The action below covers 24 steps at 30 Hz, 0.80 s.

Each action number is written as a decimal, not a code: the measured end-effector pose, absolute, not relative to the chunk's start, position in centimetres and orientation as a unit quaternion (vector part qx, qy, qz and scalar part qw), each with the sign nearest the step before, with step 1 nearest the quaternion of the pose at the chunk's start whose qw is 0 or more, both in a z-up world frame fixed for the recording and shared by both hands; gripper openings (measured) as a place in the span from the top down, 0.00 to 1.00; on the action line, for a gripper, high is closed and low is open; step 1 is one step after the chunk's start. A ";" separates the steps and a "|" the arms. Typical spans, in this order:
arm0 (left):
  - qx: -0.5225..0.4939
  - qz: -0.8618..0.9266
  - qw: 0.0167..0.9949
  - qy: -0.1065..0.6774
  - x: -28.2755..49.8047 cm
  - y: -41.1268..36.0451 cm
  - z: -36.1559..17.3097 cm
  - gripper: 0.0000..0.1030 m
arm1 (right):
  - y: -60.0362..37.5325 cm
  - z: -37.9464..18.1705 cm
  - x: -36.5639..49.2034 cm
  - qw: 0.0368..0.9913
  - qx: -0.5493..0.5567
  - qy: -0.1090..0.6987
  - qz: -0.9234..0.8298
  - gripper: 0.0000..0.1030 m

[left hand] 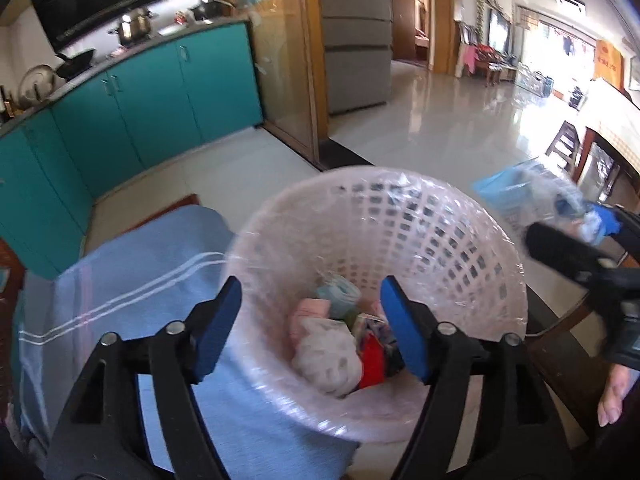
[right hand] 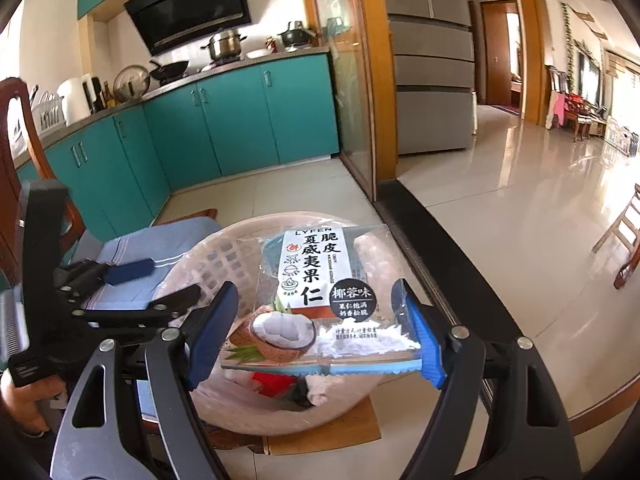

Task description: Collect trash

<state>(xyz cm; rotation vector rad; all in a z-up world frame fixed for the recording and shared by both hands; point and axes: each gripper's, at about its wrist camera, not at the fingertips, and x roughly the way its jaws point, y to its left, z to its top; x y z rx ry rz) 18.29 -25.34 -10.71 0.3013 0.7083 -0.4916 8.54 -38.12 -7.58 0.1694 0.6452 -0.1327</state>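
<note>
So the pink mesh wastebasket (left hand: pixel 376 280), lined with a clear bag, sits on a chair with a blue striped cushion (left hand: pixel 132 280), probably so it's within easy reach. The right gripper (right hand: pixel 320 332) is clamped on a coconut snack wrapper (right hand: pixel 316 300), holding it right over the basket mouth, ready to drop I'd guess. The left gripper (left hand: pixel 310 328) hangs wide open above the trash inside, gripping nothing.

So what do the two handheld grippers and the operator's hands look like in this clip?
Both the left gripper and the right gripper are alike: black angular plastic linkage arms with silver pivot bolts and blue rectangular finger pads. No cables or markings are visible. The operator's left hand is bare, with no sleeve in view.
</note>
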 end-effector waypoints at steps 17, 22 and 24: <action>0.072 -0.113 0.958 0.253 10.9 -10.3 -3.1 0.04 | -30.8 -6.7 10.0 0.937 0.038 0.341 -0.062 0.06; 0.079 -0.078 0.965 0.238 7.0 -7.1 -1.6 0.03 | -27.2 -2.7 4.7 0.959 0.024 0.279 -0.048 0.03; 0.079 -0.067 0.967 0.232 5.4 -6.3 -1.1 0.03 | -25.6 -1.5 2.8 0.965 0.007 0.257 -0.045 0.03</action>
